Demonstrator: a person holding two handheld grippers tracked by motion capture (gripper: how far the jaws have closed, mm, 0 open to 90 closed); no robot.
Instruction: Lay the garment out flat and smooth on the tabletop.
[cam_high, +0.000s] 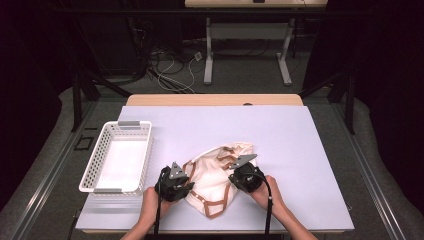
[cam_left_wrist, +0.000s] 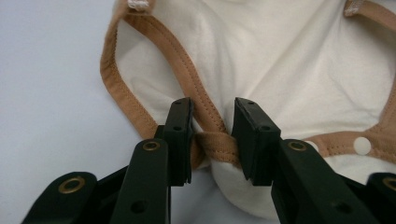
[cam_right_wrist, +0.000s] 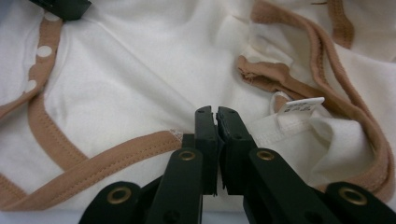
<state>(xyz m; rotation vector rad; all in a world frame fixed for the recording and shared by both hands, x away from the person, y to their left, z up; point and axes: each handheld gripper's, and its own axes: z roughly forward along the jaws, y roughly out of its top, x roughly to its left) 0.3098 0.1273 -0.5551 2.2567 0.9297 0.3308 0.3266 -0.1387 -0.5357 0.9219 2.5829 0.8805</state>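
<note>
A cream baby garment (cam_high: 212, 172) with tan trim lies crumpled on the pale mat near the front edge. My left gripper (cam_high: 176, 186) is at the garment's left edge. In the left gripper view its jaws (cam_left_wrist: 213, 105) stand apart with a tan trim band (cam_left_wrist: 215, 143) lying between them, so it is open. My right gripper (cam_high: 244, 176) is at the garment's right side. In the right gripper view (cam_right_wrist: 216, 109) the jaws are pinched together on the cloth where a tan hem (cam_right_wrist: 116, 156) runs in, shut on the garment (cam_right_wrist: 140, 84).
A white slatted basket (cam_high: 148, 155) stands left of the garment with nothing in it. The pale mat (cam_high: 280, 140) stretches bare behind and to the right. A white label (cam_right_wrist: 301, 106) and white snaps (cam_left_wrist: 362, 146) show on the garment.
</note>
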